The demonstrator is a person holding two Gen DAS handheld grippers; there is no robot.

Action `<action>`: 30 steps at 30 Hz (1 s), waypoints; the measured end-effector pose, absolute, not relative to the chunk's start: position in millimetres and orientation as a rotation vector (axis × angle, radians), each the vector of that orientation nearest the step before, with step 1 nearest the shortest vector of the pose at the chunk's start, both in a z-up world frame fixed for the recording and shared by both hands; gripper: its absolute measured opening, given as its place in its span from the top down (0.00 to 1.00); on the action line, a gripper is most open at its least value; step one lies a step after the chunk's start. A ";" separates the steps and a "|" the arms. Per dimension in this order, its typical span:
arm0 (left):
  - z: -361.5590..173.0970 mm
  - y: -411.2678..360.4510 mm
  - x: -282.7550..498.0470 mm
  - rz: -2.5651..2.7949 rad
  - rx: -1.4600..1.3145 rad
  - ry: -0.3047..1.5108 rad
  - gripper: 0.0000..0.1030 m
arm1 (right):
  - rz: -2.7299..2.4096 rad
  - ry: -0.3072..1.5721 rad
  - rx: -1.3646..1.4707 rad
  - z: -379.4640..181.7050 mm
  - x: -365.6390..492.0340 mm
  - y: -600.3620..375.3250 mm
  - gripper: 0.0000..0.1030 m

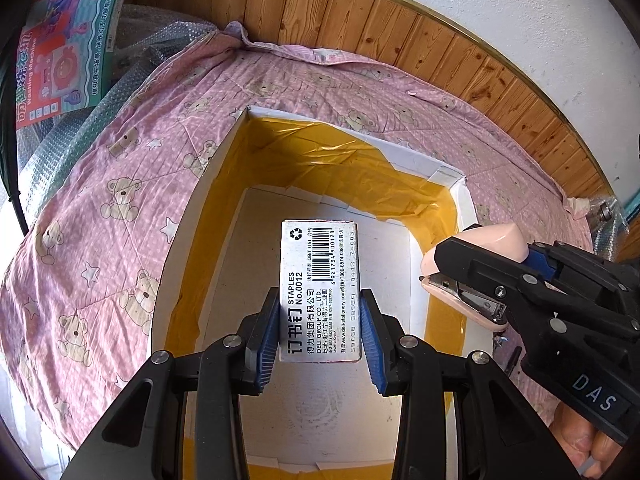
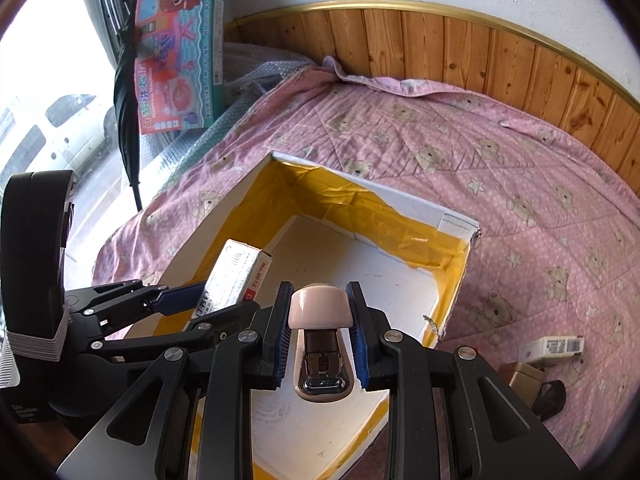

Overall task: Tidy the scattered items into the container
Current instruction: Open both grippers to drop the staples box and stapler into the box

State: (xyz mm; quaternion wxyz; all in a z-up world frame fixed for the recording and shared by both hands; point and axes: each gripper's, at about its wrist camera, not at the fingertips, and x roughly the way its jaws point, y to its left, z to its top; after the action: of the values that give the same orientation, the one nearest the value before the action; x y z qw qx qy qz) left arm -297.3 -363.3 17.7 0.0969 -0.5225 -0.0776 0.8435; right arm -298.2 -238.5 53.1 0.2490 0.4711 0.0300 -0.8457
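Two items held over the open box (image 1: pixel 224 184) at frame centre. Left gripper (image 1: pixel 320 336) clamps the staple box (image 1: pixel 320 280) by its long sides: light, stiff card, likely crushable. Right gripper (image 2: pixel 320 332) pinches the pink stapler (image 2: pixel 322 344) across its smooth body: hard, probably slippery. Another small carton (image 2: pixel 554 348) lies on the quilt (image 2: pixel 480 152), lower right.

The staples box (image 1: pixel 320 292) I am gripping in my left gripper (image 1: pixel 320 332) is showing "STAPLES No.0012", "DELI GROUP CO., LTD.", "MADE IN CHINA" and a barcode. My right gripper (image 1: pixel 472 276) is showing "DAS" on its body. The toy box (image 1: pixel 60 52) is reading "Washing Machine".
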 end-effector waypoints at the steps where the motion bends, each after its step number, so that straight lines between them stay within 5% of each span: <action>1: 16.0 -362.9 -300.3 2.503 -1.553 -0.223 0.62 | -2.299 0.085 1.285 50.9 -299.9 -239.1 0.73; 11: 2.8 -370.1 -308.1 2.535 -1.598 -0.232 0.50 | -2.304 -0.012 1.267 47.2 -288.6 -218.5 0.66; 30: 45.0 -358.5 -220.7 2.575 -1.467 -0.156 0.49 | -2.253 -0.076 1.125 79.8 -172.9 -196.8 0.66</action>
State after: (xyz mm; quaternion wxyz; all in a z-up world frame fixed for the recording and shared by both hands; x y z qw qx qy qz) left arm -220.7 -358.5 45.0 0.0870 -0.4925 -0.0523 0.8644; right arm -172.9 -196.8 79.8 0.3060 0.4252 -0.0288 -0.8513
